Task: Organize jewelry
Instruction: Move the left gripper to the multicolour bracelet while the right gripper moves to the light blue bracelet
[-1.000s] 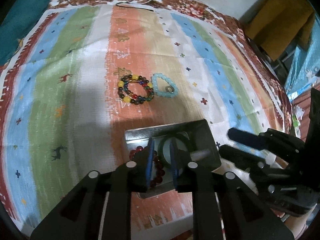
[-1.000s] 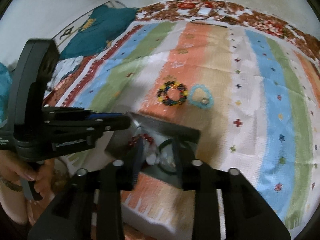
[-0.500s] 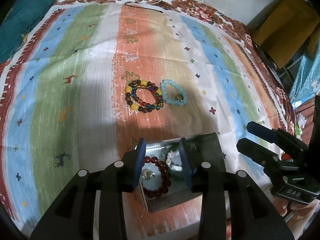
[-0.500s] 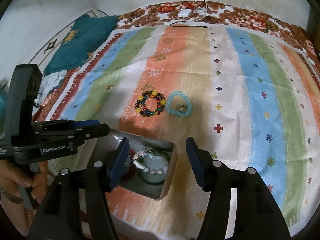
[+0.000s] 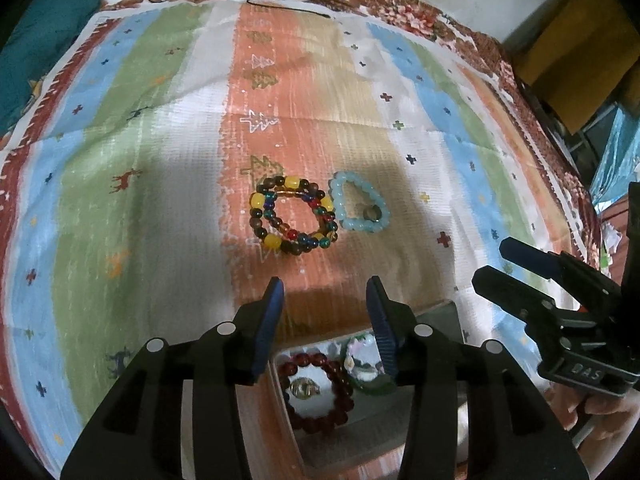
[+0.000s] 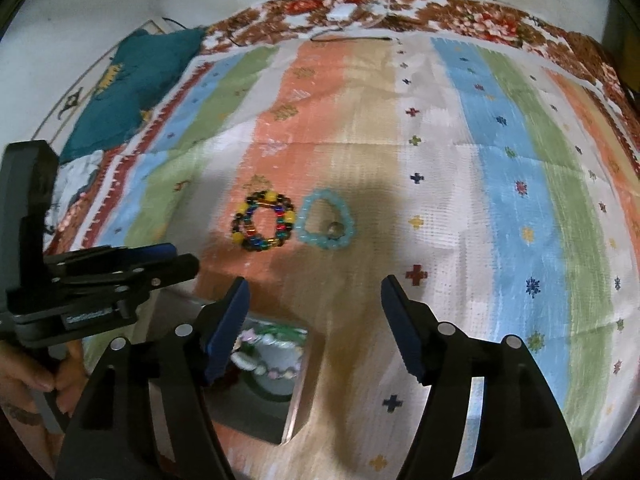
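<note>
Only "DAS" reads on the right gripper (image 5: 496, 264); both it and the left gripper (image 5: 324, 292) are opening, empty.

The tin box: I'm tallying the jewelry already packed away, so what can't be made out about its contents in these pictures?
- Left wrist view: the left gripper covers the tin box edges; the green bracelet is partly hidden beside the red bead bracelet.
- Right wrist view: the right gripper hides the box's left side; contents are blurred.
- Small item inside the light blue bracelet: too small.
</note>
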Motion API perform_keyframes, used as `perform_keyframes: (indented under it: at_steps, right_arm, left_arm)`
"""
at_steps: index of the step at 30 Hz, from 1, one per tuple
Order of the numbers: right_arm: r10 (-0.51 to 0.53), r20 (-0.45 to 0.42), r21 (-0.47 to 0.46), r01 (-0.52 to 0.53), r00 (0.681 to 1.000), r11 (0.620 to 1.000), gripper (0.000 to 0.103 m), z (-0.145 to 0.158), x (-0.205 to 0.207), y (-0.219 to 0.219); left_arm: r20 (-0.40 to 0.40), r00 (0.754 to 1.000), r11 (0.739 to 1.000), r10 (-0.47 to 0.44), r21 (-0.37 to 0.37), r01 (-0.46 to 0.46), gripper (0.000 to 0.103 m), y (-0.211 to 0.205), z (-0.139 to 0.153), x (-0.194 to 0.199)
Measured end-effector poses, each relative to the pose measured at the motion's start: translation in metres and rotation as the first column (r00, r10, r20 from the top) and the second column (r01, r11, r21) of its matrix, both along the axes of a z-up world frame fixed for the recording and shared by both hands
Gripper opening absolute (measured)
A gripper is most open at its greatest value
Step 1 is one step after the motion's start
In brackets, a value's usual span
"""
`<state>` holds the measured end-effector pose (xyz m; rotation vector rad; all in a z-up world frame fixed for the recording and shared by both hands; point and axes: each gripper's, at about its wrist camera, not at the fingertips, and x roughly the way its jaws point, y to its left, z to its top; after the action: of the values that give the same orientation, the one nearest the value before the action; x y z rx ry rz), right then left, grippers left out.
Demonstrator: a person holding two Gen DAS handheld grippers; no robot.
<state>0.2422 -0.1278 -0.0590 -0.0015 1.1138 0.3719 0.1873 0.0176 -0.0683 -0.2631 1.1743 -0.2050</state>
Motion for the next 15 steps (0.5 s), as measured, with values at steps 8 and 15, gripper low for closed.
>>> perform_keyframes:
  at_steps: [8,15]
  right_arm:
    - [-0.034,-0.033,-0.004,0.034,0.999,0.999,0.072,-0.013,0.024,-0.003]
    - [-0.063,-0.066,-0.007,0.062,0.996,0.998,0.072,-0.027,0.044,-0.004]
  left_arm:
    - [-0.031,0.999,1.0,-0.029,0.012,0.029,0.044,-0.007,-0.013,0.022]
    - [-0.082,0.996,1.0,-0.023,-0.004,0.023,0.044,-0.007,-0.028,0.037]
